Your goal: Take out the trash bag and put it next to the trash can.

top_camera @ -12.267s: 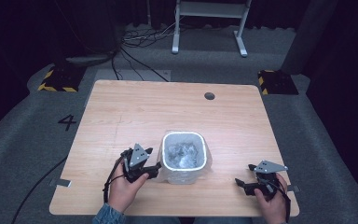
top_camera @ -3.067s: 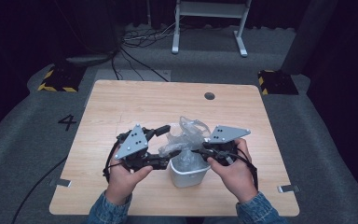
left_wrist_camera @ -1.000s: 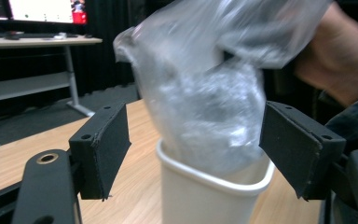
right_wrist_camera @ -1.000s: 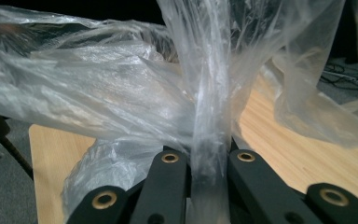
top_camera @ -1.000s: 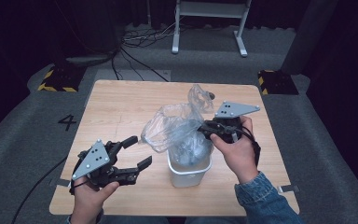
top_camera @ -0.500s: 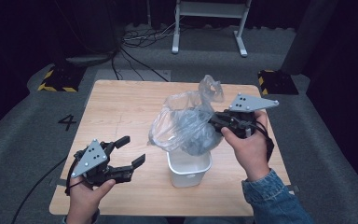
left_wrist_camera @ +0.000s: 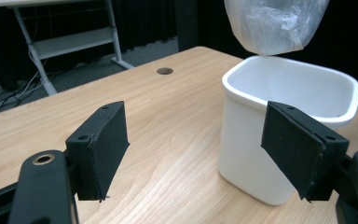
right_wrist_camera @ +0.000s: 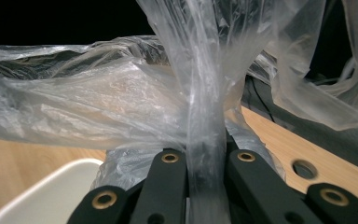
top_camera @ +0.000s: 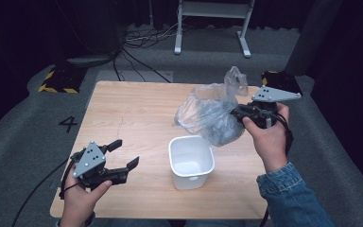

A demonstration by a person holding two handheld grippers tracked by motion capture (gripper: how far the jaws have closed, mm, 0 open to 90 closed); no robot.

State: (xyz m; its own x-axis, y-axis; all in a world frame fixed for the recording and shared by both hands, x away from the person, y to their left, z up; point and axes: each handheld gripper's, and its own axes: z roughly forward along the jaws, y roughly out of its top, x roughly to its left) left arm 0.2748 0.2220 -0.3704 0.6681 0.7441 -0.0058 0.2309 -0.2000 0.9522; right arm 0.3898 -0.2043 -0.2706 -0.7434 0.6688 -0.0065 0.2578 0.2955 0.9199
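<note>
- Dark curtains and grey carpet ring the wooden desk (top_camera: 137, 118), where you work from the near edge; a metal stand (top_camera: 212, 21) and loose cables (top_camera: 132, 42) lie on the floor beyond the far edge.
- Your right tongs (top_camera: 238, 114) are pinched tight on a gathered fold of the clear plastic bag (top_camera: 208, 113), which hangs in the air above the desk's right half, clear of the white bin (top_camera: 191, 163).
- From the right gripper view, the plastic film (right_wrist_camera: 205, 116) runs straight up between the two closed jaws and billows out to both sides.
- Look to the left gripper view: the bag's lowest point (left_wrist_camera: 272, 32) sits just above the bin's far rim (left_wrist_camera: 289, 63), apart from it.
- Your left tongs (top_camera: 123, 158) stand wide apart with nothing between them, low over the desk's near left part, pointing toward the bin and well short of its wall.
- Bare wood spreads across the whole left and far half of the desk, out to a small round hole (left_wrist_camera: 164, 71) near the far edge.
- Little desk is left to the right of your right hand (top_camera: 267, 137), which is close to that edge.
</note>
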